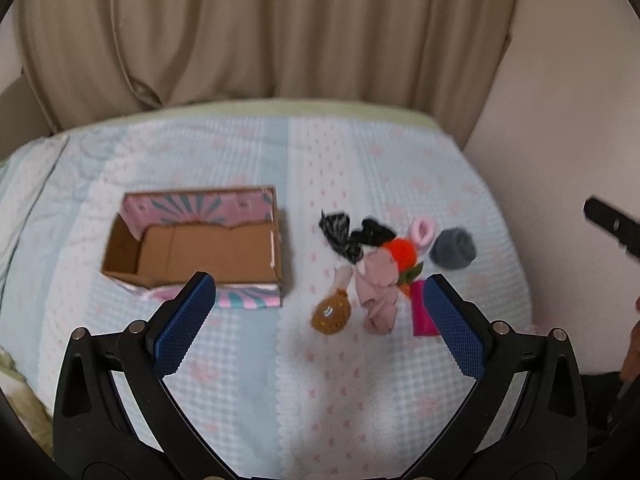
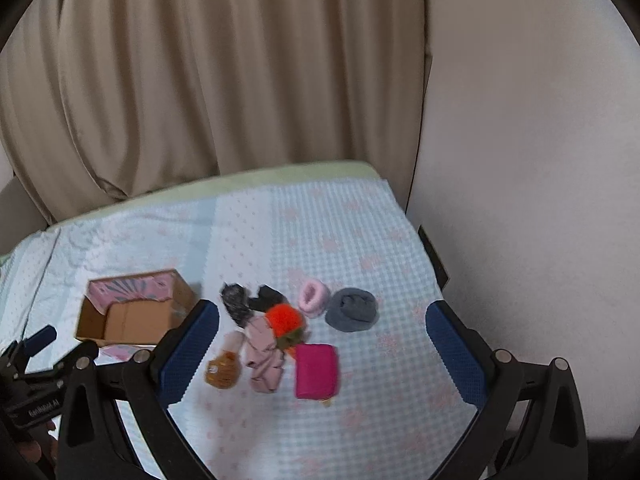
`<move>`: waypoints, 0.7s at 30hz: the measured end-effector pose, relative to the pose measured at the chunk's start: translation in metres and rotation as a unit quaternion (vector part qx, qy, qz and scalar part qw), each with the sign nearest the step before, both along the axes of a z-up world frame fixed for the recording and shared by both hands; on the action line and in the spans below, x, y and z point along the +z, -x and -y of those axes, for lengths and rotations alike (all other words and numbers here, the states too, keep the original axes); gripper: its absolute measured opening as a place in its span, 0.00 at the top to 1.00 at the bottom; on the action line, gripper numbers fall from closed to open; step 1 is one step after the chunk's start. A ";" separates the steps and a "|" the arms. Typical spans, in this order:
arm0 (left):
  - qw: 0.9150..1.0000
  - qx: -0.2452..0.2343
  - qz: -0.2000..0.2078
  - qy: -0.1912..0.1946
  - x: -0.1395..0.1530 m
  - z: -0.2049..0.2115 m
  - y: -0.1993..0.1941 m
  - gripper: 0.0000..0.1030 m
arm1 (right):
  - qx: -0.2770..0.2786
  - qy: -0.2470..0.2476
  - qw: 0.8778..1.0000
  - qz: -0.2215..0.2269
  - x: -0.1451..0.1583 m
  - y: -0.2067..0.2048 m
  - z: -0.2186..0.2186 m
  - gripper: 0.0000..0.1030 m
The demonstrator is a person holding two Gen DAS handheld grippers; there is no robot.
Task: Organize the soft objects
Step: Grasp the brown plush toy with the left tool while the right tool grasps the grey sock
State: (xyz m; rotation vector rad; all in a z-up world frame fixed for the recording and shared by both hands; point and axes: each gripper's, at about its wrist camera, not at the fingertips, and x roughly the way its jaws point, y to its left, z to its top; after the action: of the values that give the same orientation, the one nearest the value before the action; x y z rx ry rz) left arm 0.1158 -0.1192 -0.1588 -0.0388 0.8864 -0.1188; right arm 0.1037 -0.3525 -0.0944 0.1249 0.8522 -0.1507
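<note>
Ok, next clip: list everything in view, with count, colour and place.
open cardboard box: one, brown inside, pink patterned outside, left on the bed, nothing visible inside
soft items: a cluster right of the box
round grey knitted piece: one, far right
pink fluffy roll: one, beside the grey
orange pompom: one, middle
black-grey striped cloth: one, back left
dusty-pink cloth: one, front
brown knitted ball: one, front left
magenta flat pouch: one, front right
checked bedspread: one, pale blue
beige curtain: behind
left gripper: open
right gripper: open
</note>
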 end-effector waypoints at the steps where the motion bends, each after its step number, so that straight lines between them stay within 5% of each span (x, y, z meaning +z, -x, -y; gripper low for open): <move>1: 1.000 0.003 -0.010 -0.005 -0.014 0.007 -0.006 0.01 | 0.003 -0.004 1.000 -0.009 -0.011 -0.010 0.009 0.00; 14: 0.990 -0.001 -0.109 -0.093 -0.206 0.061 -0.072 0.20 | -0.002 -0.053 0.991 -0.121 -0.191 -0.115 0.068 0.00; 21: 0.982 -0.019 -0.141 -0.124 -0.271 0.069 -0.090 0.28 | -0.010 -0.070 0.985 -0.156 -0.257 -0.147 0.081 0.00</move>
State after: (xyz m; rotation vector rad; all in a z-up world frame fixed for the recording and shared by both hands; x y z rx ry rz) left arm 0.2059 -0.1883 -0.4300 0.1979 1.1809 -0.0372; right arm 0.2505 -0.4332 -0.3513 0.2458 1.1744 -0.1317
